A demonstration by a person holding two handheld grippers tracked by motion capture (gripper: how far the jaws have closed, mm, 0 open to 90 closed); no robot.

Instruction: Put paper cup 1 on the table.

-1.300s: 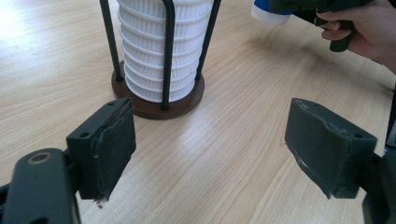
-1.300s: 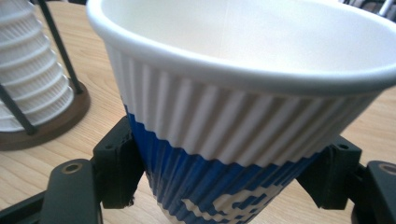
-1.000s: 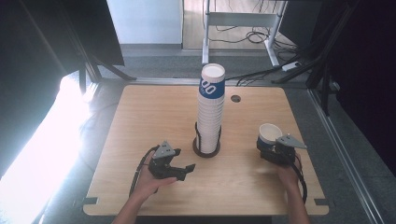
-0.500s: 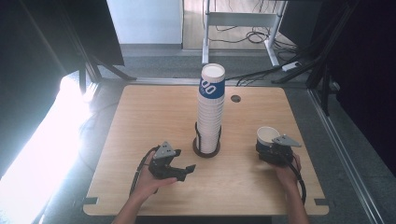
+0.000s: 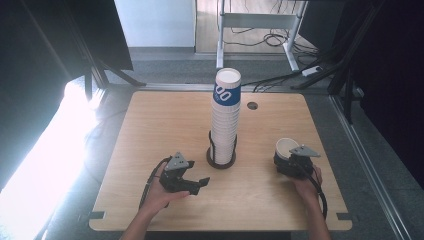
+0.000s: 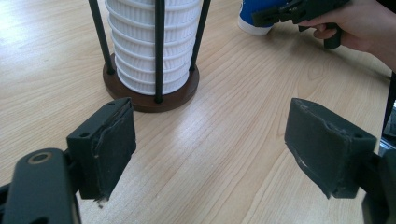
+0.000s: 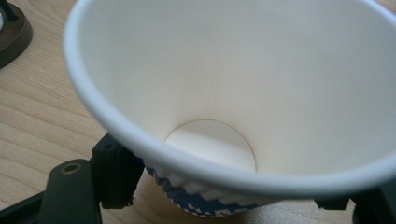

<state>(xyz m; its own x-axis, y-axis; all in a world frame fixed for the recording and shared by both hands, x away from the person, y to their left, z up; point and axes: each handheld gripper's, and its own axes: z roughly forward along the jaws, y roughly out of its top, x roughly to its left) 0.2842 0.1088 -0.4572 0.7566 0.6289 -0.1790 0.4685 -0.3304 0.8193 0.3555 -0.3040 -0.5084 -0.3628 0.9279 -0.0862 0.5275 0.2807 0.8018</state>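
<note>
Currently at stake: one paper cup [image 5: 286,148], upright on the counter [image 5: 165,120] at its right side, well apart from the cup stack [image 5: 226,117] in its wire holder [image 5: 221,159].
Right gripper [image 5: 294,161]: jaws around the cup's lower wall, one on each side, just been opening slightly; looks like a light grip or a release, cannot tell whether the pads press.
Left gripper [image 5: 186,176]: resting in the hand near the holder's base, jaws moderately apart with nothing between them, bare wood showing in the gap.
Risk, tipping: cup light and tall; likely to topple if one jaw drags on the wall while pulling away.
Risk, crushing: thin paper wall; probably dents if squeezed again.
Risk, snagging: ribbed blue band [image 7: 205,201] could catch a pad and lift with it.
Risk, stack: low; holder stands clear of both hands.
</note>
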